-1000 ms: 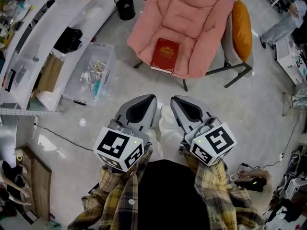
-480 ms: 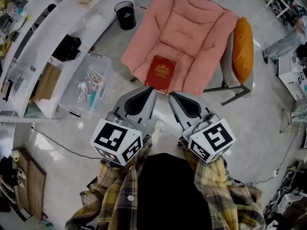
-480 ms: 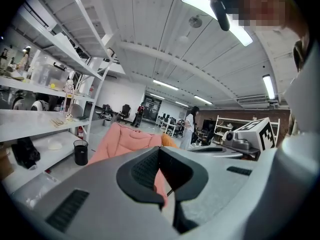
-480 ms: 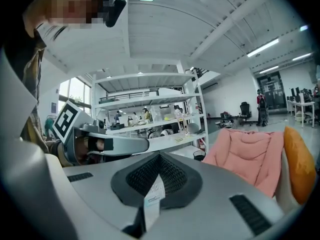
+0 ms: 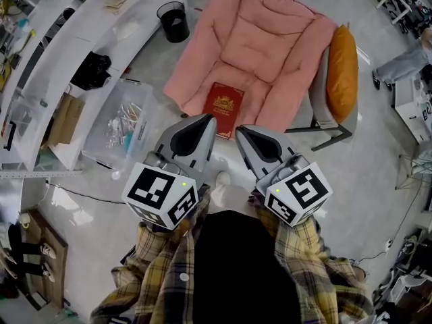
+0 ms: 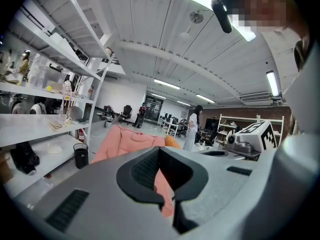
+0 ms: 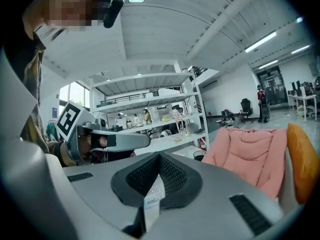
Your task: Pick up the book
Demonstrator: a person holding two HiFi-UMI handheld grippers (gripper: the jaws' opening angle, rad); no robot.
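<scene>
On the pink armchair (image 5: pixel 260 39) the red book (image 5: pixel 223 106) is not yet reached; left gripper (image 5: pixel 202 121) and right gripper (image 5: pixel 246 132) are seen closed, a white tag (image 7: pixel 151 196) at the right's seam; opening is needed.

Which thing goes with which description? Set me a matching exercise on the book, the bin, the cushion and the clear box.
Things:
1. book
2. bin
3. cushion
4. clear box

Descriptions:
A. black, standing on the floor near the end of the white shelves
B. orange, propped at the side of the pink chair
C. red, lying on the pink chair's seat
D. see-through, on the floor beside the shelves, small items inside

Pairs: 1-C, 2-A, 3-B, 4-D
</scene>
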